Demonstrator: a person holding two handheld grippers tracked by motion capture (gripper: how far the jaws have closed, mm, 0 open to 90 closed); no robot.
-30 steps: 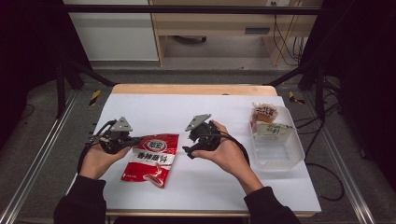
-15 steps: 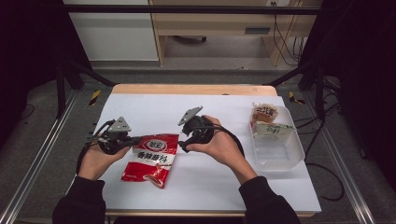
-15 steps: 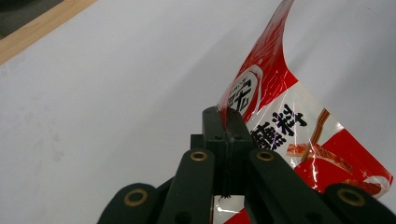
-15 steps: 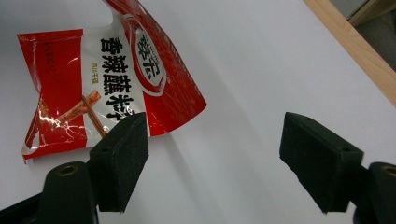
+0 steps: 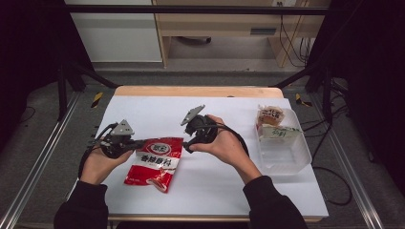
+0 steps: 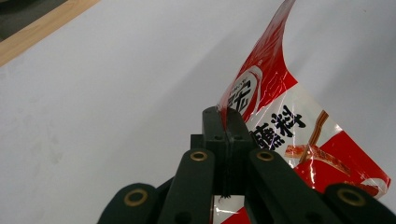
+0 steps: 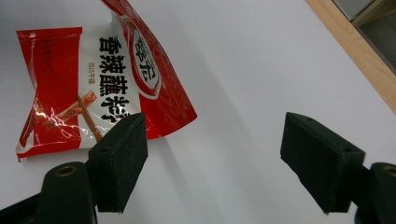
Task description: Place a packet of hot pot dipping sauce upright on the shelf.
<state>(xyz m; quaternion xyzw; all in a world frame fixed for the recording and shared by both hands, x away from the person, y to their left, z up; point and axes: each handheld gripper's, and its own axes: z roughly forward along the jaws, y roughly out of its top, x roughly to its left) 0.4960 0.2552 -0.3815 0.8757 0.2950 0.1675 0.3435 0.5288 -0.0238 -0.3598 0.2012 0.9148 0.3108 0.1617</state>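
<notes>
clamping the upper left corner of the red seasoning packet [image 5: 154, 163], the left gripper [image 5: 125, 144] has its fingers [image 6: 227, 128] pressed together on the film, which rises between them in the left gripper view. the right gripper [image 5: 187, 145] hovers just beside the packet's upper right corner, its fingers [image 7: 119, 161] standing wide apart after a slight closing, with bare white table [image 5: 224, 181] between them; the near finger overlaps the packet's edge in the right gripper view, though contact cannot be told. the packet lies near the middle of the table between the two hands, its gripped corner lifted and the rest resting flat. its long axis runs from the gripped top edge toward the person, slanting slightly to the right in the high view, printed face up. a clear plastic container [image 5: 284, 152] sits well apart at the right edge of the table, with a small wrapped snack [image 5: 270, 116] at its far end.
</notes>
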